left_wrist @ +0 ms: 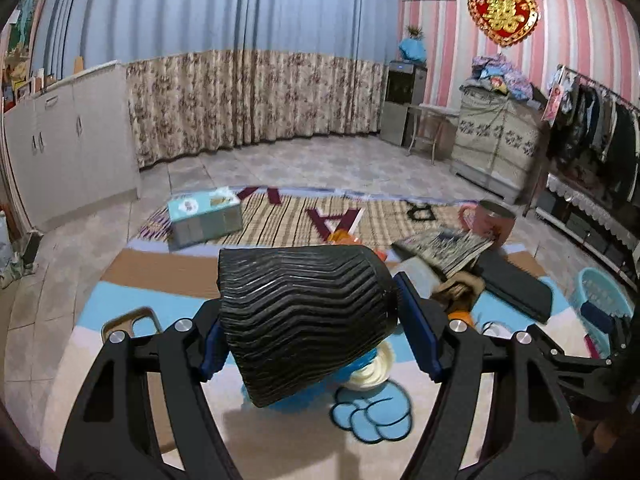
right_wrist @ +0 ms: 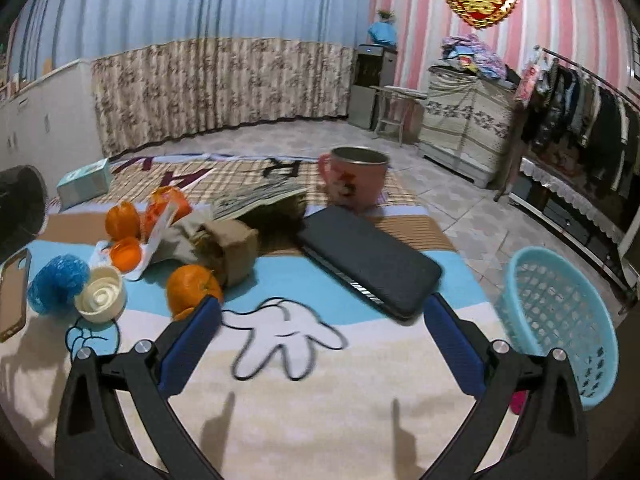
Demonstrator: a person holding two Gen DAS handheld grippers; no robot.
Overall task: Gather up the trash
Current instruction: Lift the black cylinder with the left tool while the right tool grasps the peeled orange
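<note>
My left gripper (left_wrist: 310, 314) is shut on a black ribbed cup (left_wrist: 304, 320), held tilted above the cartoon mat. The cup's edge also shows at the far left of the right wrist view (right_wrist: 20, 208). My right gripper (right_wrist: 320, 320) is open and empty, low over the mat's white glove print. Ahead of it to the left lie a crumpled brown paper bag (right_wrist: 224, 248), several oranges (right_wrist: 192, 288), a blue mesh ball (right_wrist: 58, 282) and a cream lid (right_wrist: 100, 294). A light blue plastic basket (right_wrist: 560, 320) stands on the floor at the right.
A dark flat case (right_wrist: 368, 260), a magazine (right_wrist: 256, 198) and a pink mug (right_wrist: 356, 184) lie further back on the mat. A tissue box (left_wrist: 204, 216) sits at the back left, a phone (right_wrist: 12, 292) at the left edge. A clothes rack (right_wrist: 580, 120) stands at the right.
</note>
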